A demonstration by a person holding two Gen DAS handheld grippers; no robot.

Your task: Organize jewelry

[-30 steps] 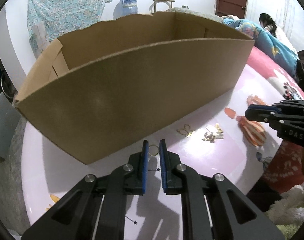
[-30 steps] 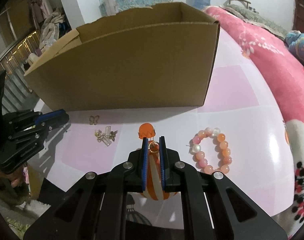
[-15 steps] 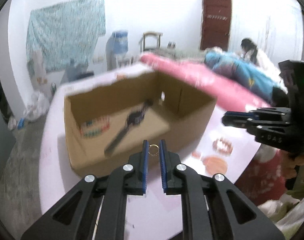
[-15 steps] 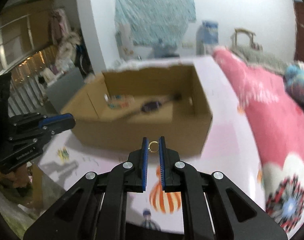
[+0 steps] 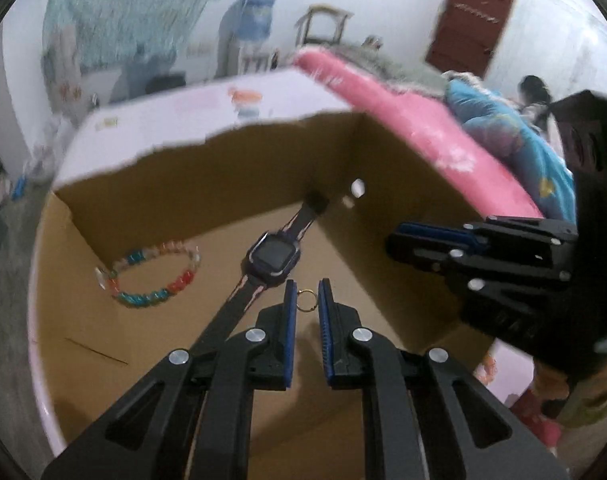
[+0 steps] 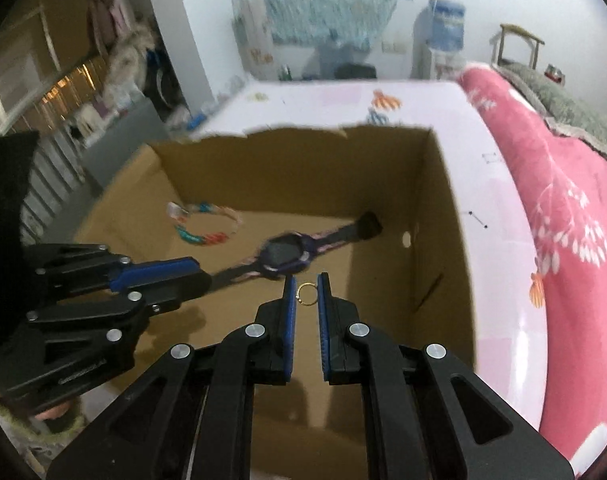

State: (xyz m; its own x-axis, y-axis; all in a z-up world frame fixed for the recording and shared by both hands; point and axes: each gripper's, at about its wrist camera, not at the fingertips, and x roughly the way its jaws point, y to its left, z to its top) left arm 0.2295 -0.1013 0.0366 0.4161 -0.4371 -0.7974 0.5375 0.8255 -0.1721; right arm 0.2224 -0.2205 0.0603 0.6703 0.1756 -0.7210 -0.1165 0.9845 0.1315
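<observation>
Two tools hang over an open cardboard box [image 5: 207, 184], each pinching a small gold ring at its tips. In the left wrist view the left tool [image 5: 306, 300] has its blue pads closed on a thin gold ring [image 5: 306, 301]; in the right wrist view the right tool [image 6: 306, 294] is clamped the same way on a second gold ring [image 6: 306, 294], which carries tiny beads on its lower edge.

Seen from the left camera, the right tool sits at about three o'clock, over the box's right wall. Seen from the right camera, the left tool lies at about nine o'clock, over the box's left side.

Beyond the tips, on the box floor, lies a dark watch [image 6: 285, 256] with its strap stretched toward the far right corner. Farther toward ten o'clock rests a bracelet of coloured beads [image 5: 151, 276], near the far wall and apart from the watch.

Under the box is a pale pink desk [image 6: 491, 184]. At two o'clock beyond it lies a pink blanket [image 6: 559, 184].
</observation>
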